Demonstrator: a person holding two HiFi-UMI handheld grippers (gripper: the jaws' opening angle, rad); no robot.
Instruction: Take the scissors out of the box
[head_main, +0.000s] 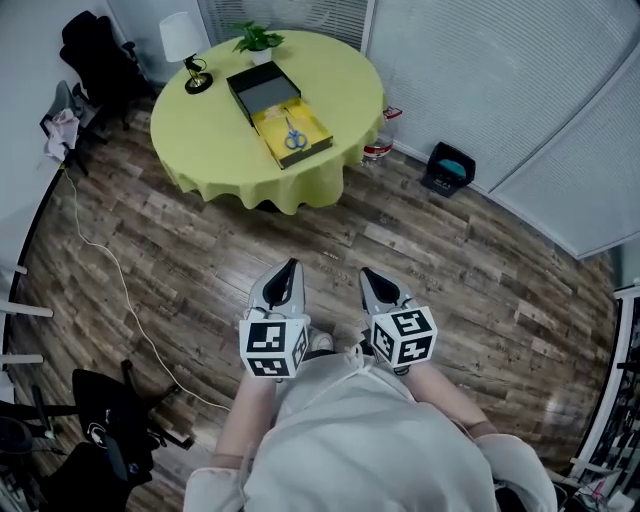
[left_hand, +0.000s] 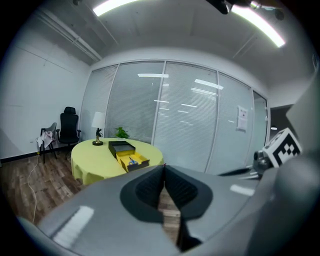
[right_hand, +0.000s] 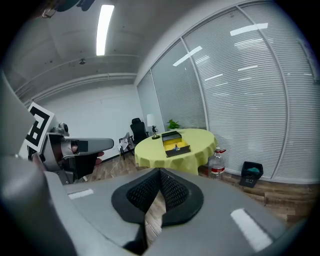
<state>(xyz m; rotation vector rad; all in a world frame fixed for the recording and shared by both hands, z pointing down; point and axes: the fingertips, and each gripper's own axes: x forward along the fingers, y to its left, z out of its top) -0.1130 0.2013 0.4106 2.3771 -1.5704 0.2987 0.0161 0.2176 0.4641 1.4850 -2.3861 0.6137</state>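
Note:
Blue-handled scissors (head_main: 293, 138) lie in the yellow tray of an open dark box (head_main: 277, 112) on the round table with a yellow-green cloth (head_main: 210, 125), far ahead of me. The scissors (left_hand: 132, 161) and box (left_hand: 127, 154) show small in the left gripper view; the box (right_hand: 175, 143) also shows in the right gripper view. My left gripper (head_main: 291, 265) and right gripper (head_main: 366, 274) hang side by side over the wooden floor, well short of the table. Both are shut with nothing between the jaws.
A table lamp (head_main: 187, 52) and a potted plant (head_main: 258, 41) stand on the table's far side. A water bottle (head_main: 378, 140) and a black bin (head_main: 448, 168) sit on the floor right of the table. Office chairs (head_main: 95, 55) stand at the left; a cable (head_main: 110, 270) crosses the floor.

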